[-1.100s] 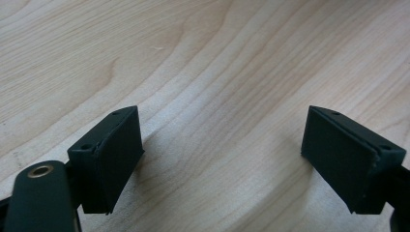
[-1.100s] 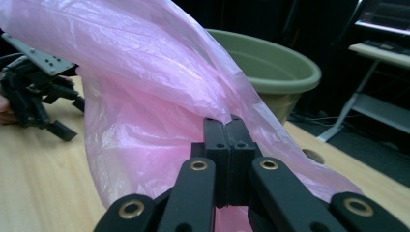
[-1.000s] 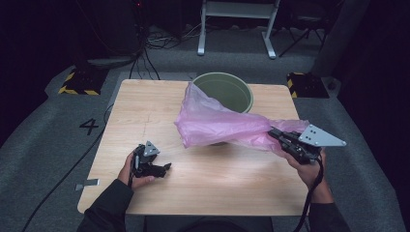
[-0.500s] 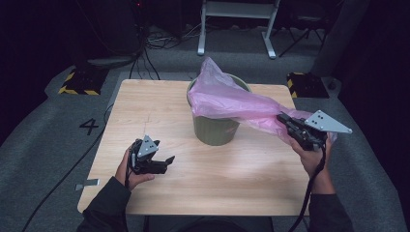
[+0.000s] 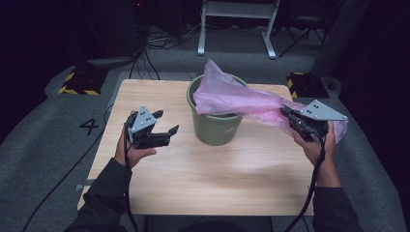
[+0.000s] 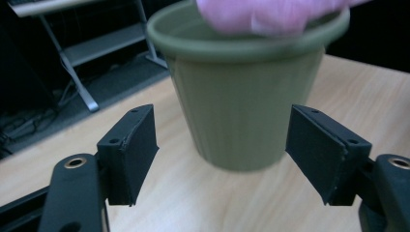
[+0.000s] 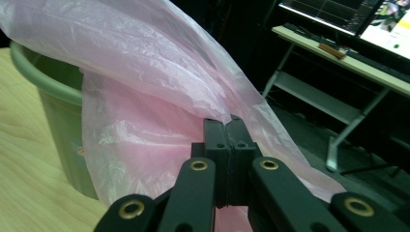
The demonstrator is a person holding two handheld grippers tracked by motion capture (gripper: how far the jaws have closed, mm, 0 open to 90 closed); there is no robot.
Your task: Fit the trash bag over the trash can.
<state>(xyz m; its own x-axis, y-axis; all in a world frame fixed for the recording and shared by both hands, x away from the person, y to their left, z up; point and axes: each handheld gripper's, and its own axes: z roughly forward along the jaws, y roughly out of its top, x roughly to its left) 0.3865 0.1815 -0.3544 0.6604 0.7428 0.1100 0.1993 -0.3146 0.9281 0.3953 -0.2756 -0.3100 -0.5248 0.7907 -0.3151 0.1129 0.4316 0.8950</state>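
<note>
Holding: my right claw (image 5: 286,114) is clamped on the pink bag (image 5: 232,94).
Bag: draped into the green bucket (image 5: 215,128) on the table (image 5: 203,179).
Left claw (image 5: 167,123): empty, jaws apart though just narrowing, beside the bucket.

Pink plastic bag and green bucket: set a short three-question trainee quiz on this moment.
1. True or false: the right tongs are shut on the thin pink plastic bag.
2. Where does the round green plastic bucket stand? A on the floor, B on the wooden table, C on a shelf.
3. What is between the pads of the left tongs?

Key: 1 true. 2 B. 3 Nothing; they are open, short of the bucket, and have just been closing a little.
</note>
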